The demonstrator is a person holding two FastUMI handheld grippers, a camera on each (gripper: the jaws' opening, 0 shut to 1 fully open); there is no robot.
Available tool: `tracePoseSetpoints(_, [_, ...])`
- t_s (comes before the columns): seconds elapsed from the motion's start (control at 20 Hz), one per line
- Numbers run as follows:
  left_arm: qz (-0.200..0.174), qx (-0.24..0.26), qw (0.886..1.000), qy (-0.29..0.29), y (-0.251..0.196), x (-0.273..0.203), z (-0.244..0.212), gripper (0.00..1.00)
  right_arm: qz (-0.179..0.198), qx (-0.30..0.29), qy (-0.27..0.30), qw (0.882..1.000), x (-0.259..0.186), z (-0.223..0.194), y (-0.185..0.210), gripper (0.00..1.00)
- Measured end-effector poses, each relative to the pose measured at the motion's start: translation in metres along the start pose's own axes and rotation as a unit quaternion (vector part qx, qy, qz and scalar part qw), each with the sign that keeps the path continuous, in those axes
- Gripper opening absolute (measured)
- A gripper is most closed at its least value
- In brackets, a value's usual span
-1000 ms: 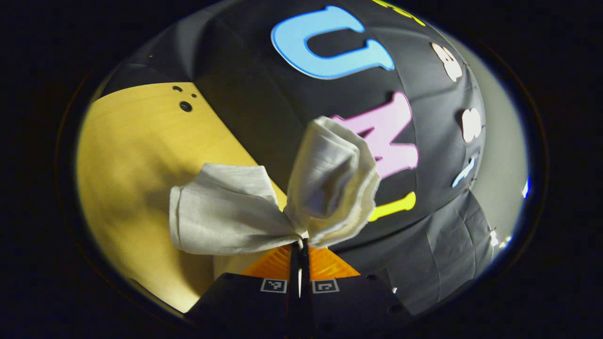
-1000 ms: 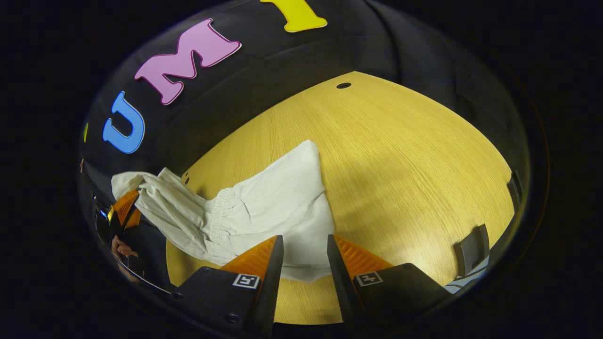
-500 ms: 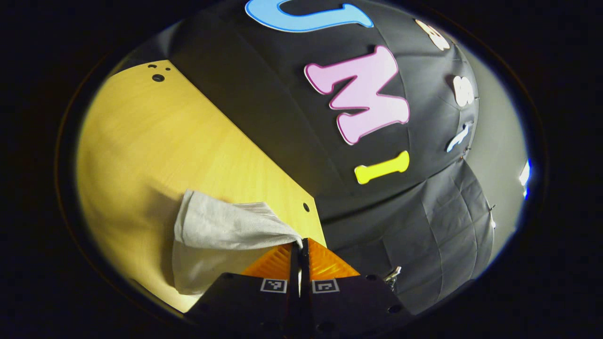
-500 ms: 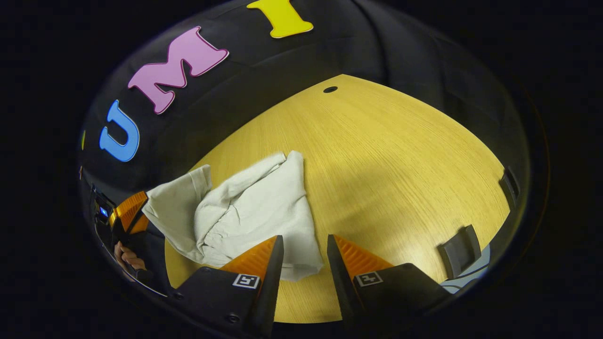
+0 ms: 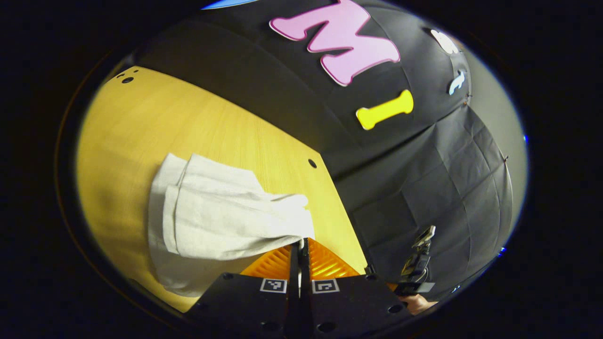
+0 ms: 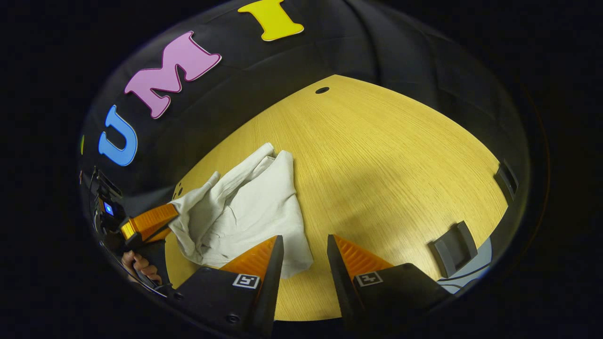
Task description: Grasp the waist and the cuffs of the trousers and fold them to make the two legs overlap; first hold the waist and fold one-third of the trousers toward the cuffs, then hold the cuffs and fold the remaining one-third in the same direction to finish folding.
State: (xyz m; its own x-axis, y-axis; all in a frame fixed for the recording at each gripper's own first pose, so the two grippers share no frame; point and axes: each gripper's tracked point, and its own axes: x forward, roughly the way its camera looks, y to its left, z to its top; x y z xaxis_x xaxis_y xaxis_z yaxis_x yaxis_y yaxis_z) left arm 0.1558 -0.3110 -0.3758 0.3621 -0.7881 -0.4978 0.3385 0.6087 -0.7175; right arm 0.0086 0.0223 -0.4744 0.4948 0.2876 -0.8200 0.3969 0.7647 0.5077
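**Trousers lie bunched on the table, one corner pinched by the left gripper**

The wooden table (image 6: 400, 155) takes up most of the room in front of me, its pale yellow top running back to the black cloth wall (image 5: 424, 188). A few small round holes (image 5: 312, 163) sit near its far edge, and two dark clips (image 6: 451, 245) grip its right-hand side in the right gripper view.

On the near left part of the table lie the trousers (image 6: 249, 212), off-white and folded over on themselves in soft, uneven layers, with a rumpled ridge along the far side. In the left gripper view the trousers (image 5: 212, 221) spread flat to the left, layered edge over edge.

The left gripper (image 5: 300, 246) is clenched tight on a corner of the cloth, both fingers pressed together with the fabric caught between them, low over the table edge. From the right gripper view it (image 6: 175, 213) comes in from the left, a hand (image 6: 141, 268) behind it.

The right gripper (image 6: 305, 245) hangs above the near edge of the trousers with its fingers spread apart, grasping nothing.
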Motion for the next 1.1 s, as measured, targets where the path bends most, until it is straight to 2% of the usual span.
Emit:
tracePoseSetpoints(0.25, [0.018,0.014,0.997,0.068,0.011,0.024,-0.053,0.08,-0.004,0.007,-0.004,1.0,-0.005,0.002,-0.009,0.58])
tracePoseSetpoints(0.35, [0.029,0.012,0.995,0.095,0.019,0.033,-0.072,0.18,-0.006,0.007,-0.005,1.0,-0.007,0.002,-0.01,0.58])
tracePoseSetpoints(0.4, [0.035,0.008,0.994,0.106,0.025,0.038,-0.08,0.29,-0.007,0.006,-0.004,1.0,-0.008,0.001,-0.011,0.59])
tracePoseSetpoints(0.5, [0.045,-0.017,0.992,0.118,0.034,0.045,-0.092,0.42,-0.009,0.004,-0.003,1.0,-0.011,-0.001,-0.012,0.59])
tracePoseSetpoints(0.55, [0.043,-0.037,0.991,0.117,0.037,0.046,-0.093,0.43,-0.01,0.003,-0.003,1.0,-0.012,-0.001,-0.013,0.58])
tracePoseSetpoints(0.65, [0.023,-0.105,0.989,0.102,0.039,0.045,-0.088,0.52,-0.01,0.002,-0.003,1.0,-0.012,0.0,-0.013,0.59])
tracePoseSetpoints(0.7, [0.009,-0.15,0.985,0.09,0.037,0.044,-0.083,0.59,-0.009,0.003,-0.003,1.0,-0.013,0.001,-0.013,0.59])
tracePoseSetpoints(0.75, [-0.008,-0.192,0.978,0.079,0.035,0.04,-0.075,0.62,-0.009,0.003,-0.003,1.0,-0.013,0.001,-0.013,0.59])
tracePoseSetpoints(0.8, [-0.024,-0.221,0.973,0.069,0.036,0.037,-0.072,0.71,-0.008,0.003,-0.004,1.0,-0.013,0.002,-0.012,0.59])
tracePoseSetpoints(0.85, [-0.037,-0.234,0.97,0.059,0.036,0.031,-0.068,0.72,-0.007,0.006,-0.006,1.0,-0.013,0.004,-0.012,0.59])
tracePoseSetpoints(0.9, [-0.041,-0.237,0.969,0.053,0.039,0.025,-0.067,0.77,-0.004,0.009,-0.01,1.0,-0.013,0.006,-0.01,0.59])
tracePoseSetpoints(0.95, [-0.047,-0.233,0.97,0.053,0.038,0.016,-0.066,0.73,-0.001,0.011,-0.012,1.0,-0.014,0.008,-0.008,0.58])
tracePoseSetpoints(1.0, [-0.05,-0.226,0.971,0.056,0.036,0.01,-0.068,0.75,0.001,0.012,-0.012,1.0,-0.014,0.008,-0.006,0.58])
tracePoseSetpoints(1.05, [-0.051,-0.216,0.973,0.061,0.035,0.002,-0.07,0.83,0.002,0.01,-0.012,1.0,-0.013,0.009,-0.004,0.58])
tracePoseSetpoints(1.1, [-0.051,-0.207,0.975,0.066,0.033,-0.005,-0.073,0.85,0.004,0.009,-0.011,1.0,-0.013,0.007,-0.002,0.58])
